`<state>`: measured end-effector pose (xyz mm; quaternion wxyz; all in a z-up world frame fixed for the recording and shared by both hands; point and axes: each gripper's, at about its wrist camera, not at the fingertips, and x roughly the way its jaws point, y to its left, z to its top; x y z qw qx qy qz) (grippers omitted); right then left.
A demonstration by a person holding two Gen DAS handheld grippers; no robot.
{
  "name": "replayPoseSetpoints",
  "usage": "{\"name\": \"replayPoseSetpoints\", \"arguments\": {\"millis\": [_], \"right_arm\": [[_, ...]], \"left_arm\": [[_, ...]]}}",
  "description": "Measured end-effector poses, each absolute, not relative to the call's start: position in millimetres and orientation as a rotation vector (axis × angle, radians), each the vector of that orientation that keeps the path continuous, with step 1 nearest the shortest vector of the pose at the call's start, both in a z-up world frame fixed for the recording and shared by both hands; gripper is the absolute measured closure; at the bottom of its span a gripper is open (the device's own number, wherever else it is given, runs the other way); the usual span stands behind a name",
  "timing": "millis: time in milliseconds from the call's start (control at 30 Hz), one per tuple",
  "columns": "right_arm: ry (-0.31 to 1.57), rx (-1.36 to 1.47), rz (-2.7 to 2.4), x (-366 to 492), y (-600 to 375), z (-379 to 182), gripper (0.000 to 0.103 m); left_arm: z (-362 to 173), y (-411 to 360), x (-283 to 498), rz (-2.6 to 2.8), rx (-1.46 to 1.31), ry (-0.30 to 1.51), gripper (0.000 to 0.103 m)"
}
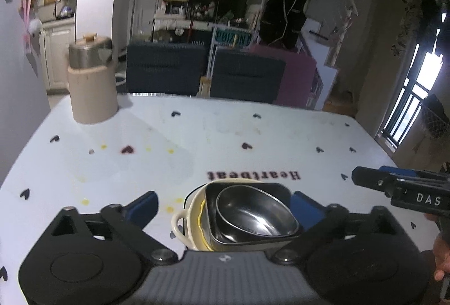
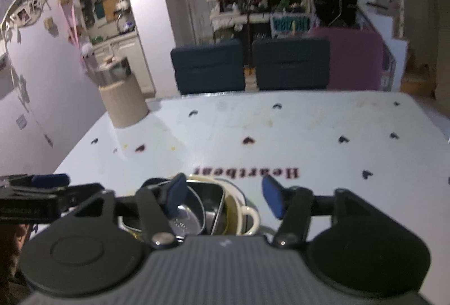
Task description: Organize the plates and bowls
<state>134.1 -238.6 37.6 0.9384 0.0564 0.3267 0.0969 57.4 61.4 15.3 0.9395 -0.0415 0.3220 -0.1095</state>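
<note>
Steel bowls (image 1: 257,213) sat nested in the cream pot (image 1: 191,209); my left tool (image 1: 225,206) and right tool (image 2: 225,196) gaped apart, gripping nothing.

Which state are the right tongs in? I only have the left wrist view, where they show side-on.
Observer: The right tongs are open, gripping nothing.
Operator: Over what?
Observer: One blue pad hangs over the steel bowl; the other is over bare table. Contact I cannot judge.
Operator: Any second handle on that side?
Observer: Yes, the cream pot shows a loop handle on its right.
</note>
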Motion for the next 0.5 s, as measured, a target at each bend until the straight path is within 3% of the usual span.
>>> {"name": "replayPoseSetpoints", "arguments": {"millis": [67,300,367,500], "right_arm": [[0.622,0.093,0.165,121,-238,43,0.024],[0.551,0.074,0.129,78,-239,44,0.01],[0.547,0.077,0.117,68,-242,42,0.002],[0.51,0.07,0.093,48,-245,41,0.0]], "left_arm": [[20,61,46,-0.236,-0.085,0.629,0.0],[26,63,8,-0.177,-0.054,0.584,0.0],[26,63,-2,-0.177,-0.033,0.576,0.0],[25,67,-19,-0.162,-0.029,0.554,0.0]]}}
